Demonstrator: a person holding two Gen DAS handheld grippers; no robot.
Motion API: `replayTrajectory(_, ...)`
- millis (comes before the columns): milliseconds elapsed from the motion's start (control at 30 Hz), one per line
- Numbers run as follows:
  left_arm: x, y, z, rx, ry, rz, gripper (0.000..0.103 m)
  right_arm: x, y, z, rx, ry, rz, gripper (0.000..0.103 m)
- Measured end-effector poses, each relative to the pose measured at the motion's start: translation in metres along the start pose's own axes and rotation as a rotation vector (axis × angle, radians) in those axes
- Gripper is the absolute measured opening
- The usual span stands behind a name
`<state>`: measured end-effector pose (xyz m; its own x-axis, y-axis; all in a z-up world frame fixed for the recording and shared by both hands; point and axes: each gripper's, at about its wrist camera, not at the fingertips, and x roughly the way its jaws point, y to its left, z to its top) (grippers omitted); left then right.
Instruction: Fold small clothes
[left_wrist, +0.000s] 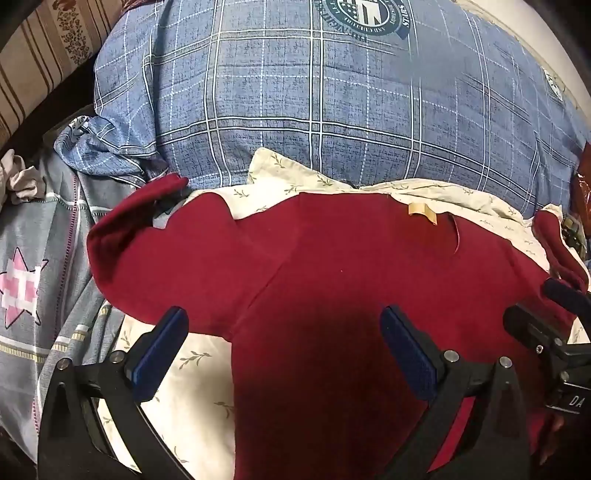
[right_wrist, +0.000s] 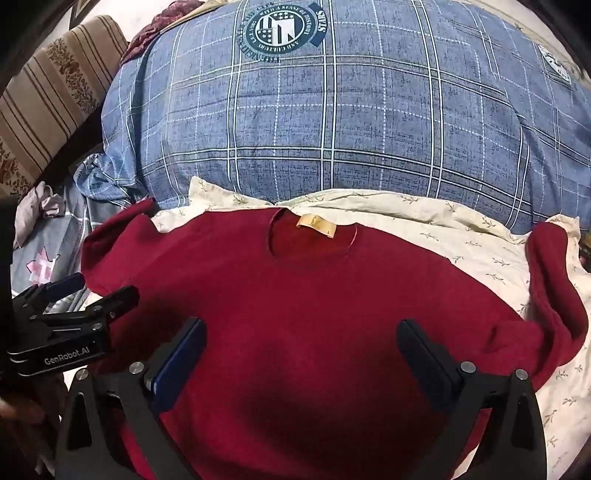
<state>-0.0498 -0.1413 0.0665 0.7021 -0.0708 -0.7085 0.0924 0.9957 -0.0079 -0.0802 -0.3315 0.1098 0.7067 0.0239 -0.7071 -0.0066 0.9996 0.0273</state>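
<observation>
Blue-padded left gripper (left_wrist: 282, 345): jaws apart, empty, above the sweater's lower body.
Right gripper (right_wrist: 303, 356): jaws apart, empty, beside it.
Maroon sweater (right_wrist: 314, 302): spread flat on cream sheet (right_wrist: 480, 254), neck toward blue plaid pillow (right_wrist: 332, 122).

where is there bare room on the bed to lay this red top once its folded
Bare patches of the leaf-print sheet show between the red sweater and its right sleeve, and below that sleeve. A smaller patch lies under the left sleeve. The plaid duvet crowds the far side; both open grippers hover over the sweater.
</observation>
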Motion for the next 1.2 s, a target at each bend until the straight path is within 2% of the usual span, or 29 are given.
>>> replayTrajectory(267,0.006,0.004,0.002,-0.010,0.016,0.016,0.103,0.017,-0.010,-0.011,0.040,0.041,-0.022,0.101)
replayTrajectory(333,0.007,0.004,0.002,-0.008,0.017,0.022,0.103,0.019,-0.016,-0.007,0.049,0.060,0.000,0.101)
replayTrajectory(467,0.008,0.005,0.004,-0.016,0.016,0.021,0.103,0.013,-0.011,-0.010,0.044,0.011,-0.003,0.101)
replayTrajectory(767,0.007,0.010,0.004,-0.027,0.008,0.018,0.103,0.015,-0.006,-0.013,0.055,0.024,0.030,0.102)
replayTrajectory(900,0.008,0.010,0.003,-0.025,0.011,0.017,0.103,0.015,-0.002,-0.014,0.040,0.017,-0.017,0.103)
replayTrajectory(1200,0.009,0.011,0.002,-0.030,0.012,0.020,0.103,0.017,-0.003,-0.013,0.036,0.043,-0.051,0.103)
